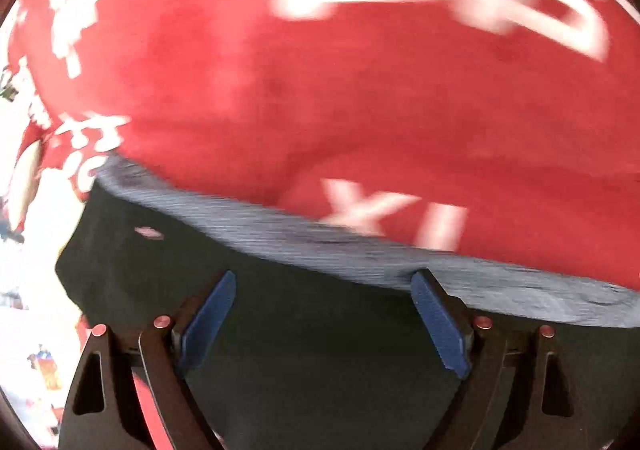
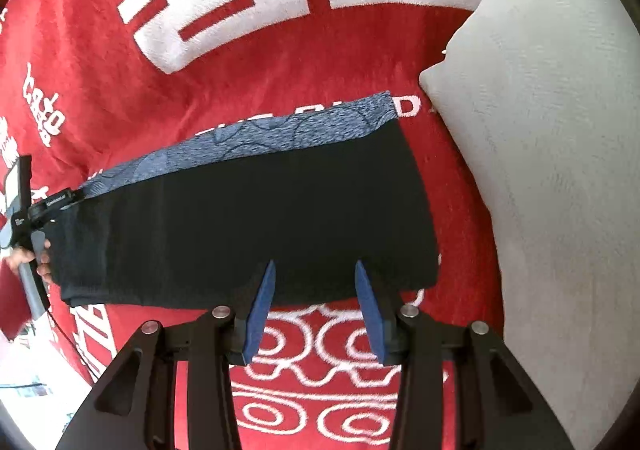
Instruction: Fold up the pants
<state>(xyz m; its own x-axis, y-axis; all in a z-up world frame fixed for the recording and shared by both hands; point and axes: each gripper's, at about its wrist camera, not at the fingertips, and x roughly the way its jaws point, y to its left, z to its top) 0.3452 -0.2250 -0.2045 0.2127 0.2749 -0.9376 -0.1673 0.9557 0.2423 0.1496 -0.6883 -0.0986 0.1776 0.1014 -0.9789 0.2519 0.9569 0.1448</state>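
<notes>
I see the black pants with the blue-grey patterned band point(image 2: 248, 218) lying folded into a flat, neat rectangle on the red blanket with white lettering point(image 2: 280, 82), the grey pillow point(image 2: 560, 154) at three o'clock. My left claw point(image 1: 324, 314) and right claw point(image 2: 316, 302) both gape empty; judging by this, little remains.

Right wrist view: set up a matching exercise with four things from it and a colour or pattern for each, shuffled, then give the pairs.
Things:
1. pants
2. blanket
3. pillow
4. right gripper pads

Colours:
A. pale grey
B. red with white characters
C. blue
D. black with a blue-grey patterned band

Pairs: 1-D, 2-B, 3-A, 4-C
</notes>
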